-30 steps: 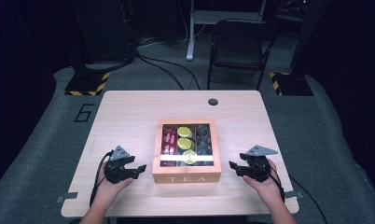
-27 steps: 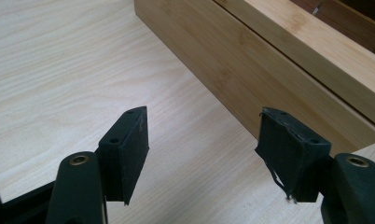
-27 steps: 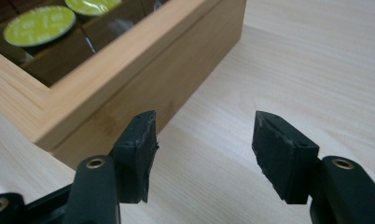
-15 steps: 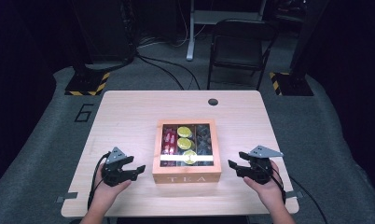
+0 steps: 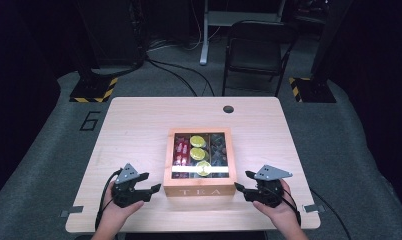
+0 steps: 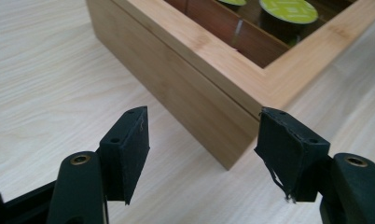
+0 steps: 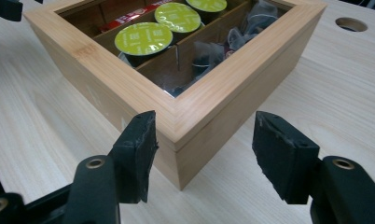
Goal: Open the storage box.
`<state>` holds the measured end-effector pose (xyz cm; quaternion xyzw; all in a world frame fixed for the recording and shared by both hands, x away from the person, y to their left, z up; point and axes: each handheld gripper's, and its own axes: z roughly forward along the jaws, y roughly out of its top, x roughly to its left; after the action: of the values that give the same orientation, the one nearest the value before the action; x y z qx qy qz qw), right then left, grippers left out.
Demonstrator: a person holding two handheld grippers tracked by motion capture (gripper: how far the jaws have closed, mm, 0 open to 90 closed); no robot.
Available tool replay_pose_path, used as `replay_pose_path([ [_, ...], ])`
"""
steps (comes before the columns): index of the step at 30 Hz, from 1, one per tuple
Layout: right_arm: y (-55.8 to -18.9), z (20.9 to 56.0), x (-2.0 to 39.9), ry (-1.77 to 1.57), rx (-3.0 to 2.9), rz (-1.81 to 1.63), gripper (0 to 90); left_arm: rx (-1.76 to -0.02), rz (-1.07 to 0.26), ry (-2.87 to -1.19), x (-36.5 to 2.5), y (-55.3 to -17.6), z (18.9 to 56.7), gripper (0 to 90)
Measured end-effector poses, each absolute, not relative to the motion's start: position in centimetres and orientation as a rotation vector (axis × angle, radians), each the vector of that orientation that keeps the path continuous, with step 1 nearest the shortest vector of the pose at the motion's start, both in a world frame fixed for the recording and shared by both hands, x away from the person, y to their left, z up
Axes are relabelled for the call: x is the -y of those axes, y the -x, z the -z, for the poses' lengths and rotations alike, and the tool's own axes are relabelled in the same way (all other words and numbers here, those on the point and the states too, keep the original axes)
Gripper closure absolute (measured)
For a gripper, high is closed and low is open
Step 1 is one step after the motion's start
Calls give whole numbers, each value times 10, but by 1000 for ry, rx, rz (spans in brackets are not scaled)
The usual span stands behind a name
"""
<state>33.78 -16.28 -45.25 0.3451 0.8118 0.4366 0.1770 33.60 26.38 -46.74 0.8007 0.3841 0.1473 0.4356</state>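
A wooden tea box marked TEA stands at the middle of the table, nearer the front edge. Through its windowed top I see yellow-green capsules, red packets and dark tea bags. My left gripper is at the box's front left corner and my right gripper at its front right corner, both low over the table. In the left gripper view the gripper is open, and the box's corner lies just ahead. In the right gripper view the gripper is open, with the box's corner between the pads, untouched.
The light wooden table has a round cable hole at the back. Behind it stand a black folding chair and two stands on yellow-black striped bases. Bare tabletop lies left and right of the box.
Both grippers have drifted toward the table's near edge. The right one has also edged left toward the box's front corner. The box has not moved.
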Motion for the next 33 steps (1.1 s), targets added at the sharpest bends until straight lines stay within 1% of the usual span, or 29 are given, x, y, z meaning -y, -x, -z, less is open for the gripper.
replay_pose_path([
  [8,-339,458,159,-985,-2321,-1242,391,-892,-367,-2027,-250,-329,468,348],
  [14,-341,464,154,-972,-2361,-1203,395,-873,-363,-2046,-241,-329,472,371],
  [23,-343,472,150,-946,-2419,-1164,479,-858,-369,-2060,-232,-329,477,446],
  [29,-343,475,147,-930,-2443,-1144,515,-865,-367,-2083,-228,-330,479,470],
  [33,-344,474,148,-933,-2426,-1161,540,-883,-377,-2060,-228,-331,480,499],
])
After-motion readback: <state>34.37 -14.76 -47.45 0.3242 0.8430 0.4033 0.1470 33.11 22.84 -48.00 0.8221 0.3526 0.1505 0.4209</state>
